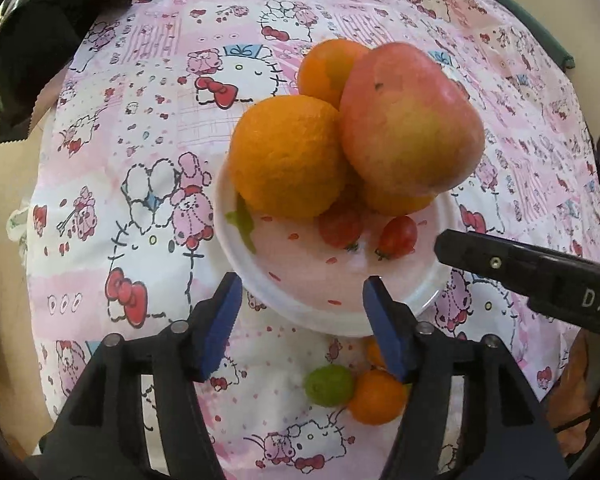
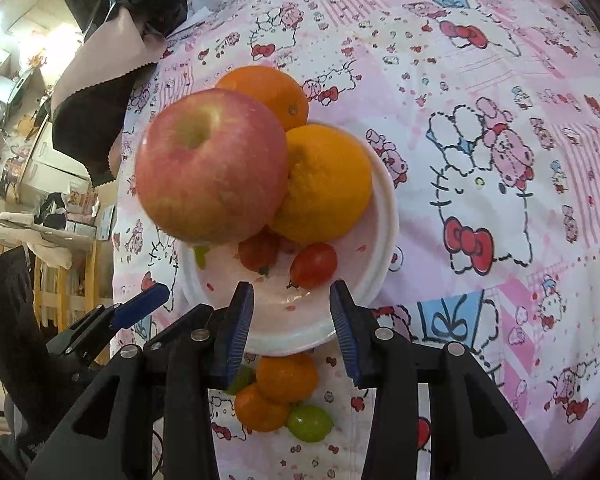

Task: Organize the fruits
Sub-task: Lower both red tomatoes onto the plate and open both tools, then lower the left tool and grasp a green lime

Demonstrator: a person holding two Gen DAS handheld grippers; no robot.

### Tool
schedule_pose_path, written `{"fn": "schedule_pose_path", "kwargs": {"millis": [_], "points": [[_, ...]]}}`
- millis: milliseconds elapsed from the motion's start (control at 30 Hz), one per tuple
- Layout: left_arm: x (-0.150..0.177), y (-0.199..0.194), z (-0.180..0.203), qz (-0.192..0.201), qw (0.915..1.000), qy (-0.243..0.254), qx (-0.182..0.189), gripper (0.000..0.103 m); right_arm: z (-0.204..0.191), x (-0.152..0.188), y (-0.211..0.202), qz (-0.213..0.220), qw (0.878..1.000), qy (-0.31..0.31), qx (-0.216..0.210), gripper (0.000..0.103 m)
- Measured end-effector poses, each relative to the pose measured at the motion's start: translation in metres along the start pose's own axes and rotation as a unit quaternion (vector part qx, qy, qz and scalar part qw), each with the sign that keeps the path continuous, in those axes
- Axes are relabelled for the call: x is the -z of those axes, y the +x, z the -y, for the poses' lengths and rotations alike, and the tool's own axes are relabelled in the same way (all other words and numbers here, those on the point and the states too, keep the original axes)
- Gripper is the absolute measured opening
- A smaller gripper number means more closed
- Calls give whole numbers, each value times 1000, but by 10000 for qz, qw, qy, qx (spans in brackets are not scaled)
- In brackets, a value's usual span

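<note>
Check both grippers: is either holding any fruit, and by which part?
Nothing is held. The left gripper and right gripper both have open jaws with nothing between them.

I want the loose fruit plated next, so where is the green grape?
In the right wrist view the small green grape lies on the pink patterned tablecloth, off the white plate, touching a small orange citrus fruit.

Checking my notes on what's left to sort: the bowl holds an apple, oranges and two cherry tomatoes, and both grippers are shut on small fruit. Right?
Not quite. The bowl does hold the apple, oranges and two cherry tomatoes, but both wrist views show the left gripper and right gripper open and empty.
</note>
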State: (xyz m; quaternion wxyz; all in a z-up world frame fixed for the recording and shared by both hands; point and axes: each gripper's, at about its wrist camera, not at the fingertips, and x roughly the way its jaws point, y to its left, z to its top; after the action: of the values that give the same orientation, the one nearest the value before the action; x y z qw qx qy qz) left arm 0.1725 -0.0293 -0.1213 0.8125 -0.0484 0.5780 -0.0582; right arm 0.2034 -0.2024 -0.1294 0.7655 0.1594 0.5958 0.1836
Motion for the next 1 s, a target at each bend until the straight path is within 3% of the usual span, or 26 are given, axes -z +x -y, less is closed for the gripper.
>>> {"fn": "schedule_pose_path", "kwargs": {"millis": [100, 267, 367, 667, 833, 1000], "points": [[1, -6, -1, 32, 10000, -27, 17, 61, -4, 6, -12, 123, 9999, -69, 32, 48], [7, -21, -3, 152, 9999, -24, 42, 67, -13, 16, -32, 409, 9989, -189, 135, 71], [12, -32, -5, 252, 9997, -40, 34, 73, -13, 25, -40, 518, 9984, -151, 138, 80], [36, -46, -28, 265, 9975, -648, 106, 76, -1, 66, -54, 439, 9987, 271, -19, 82], [51, -29, -34, -38, 9964, -834, 127, 75, 5, 84, -50, 322, 9985, 451, -7, 82], [56, -5, -31, -441, 9933, -996, 381, 61, 15, 89, -47, 252, 9985, 466, 118, 82]]}}
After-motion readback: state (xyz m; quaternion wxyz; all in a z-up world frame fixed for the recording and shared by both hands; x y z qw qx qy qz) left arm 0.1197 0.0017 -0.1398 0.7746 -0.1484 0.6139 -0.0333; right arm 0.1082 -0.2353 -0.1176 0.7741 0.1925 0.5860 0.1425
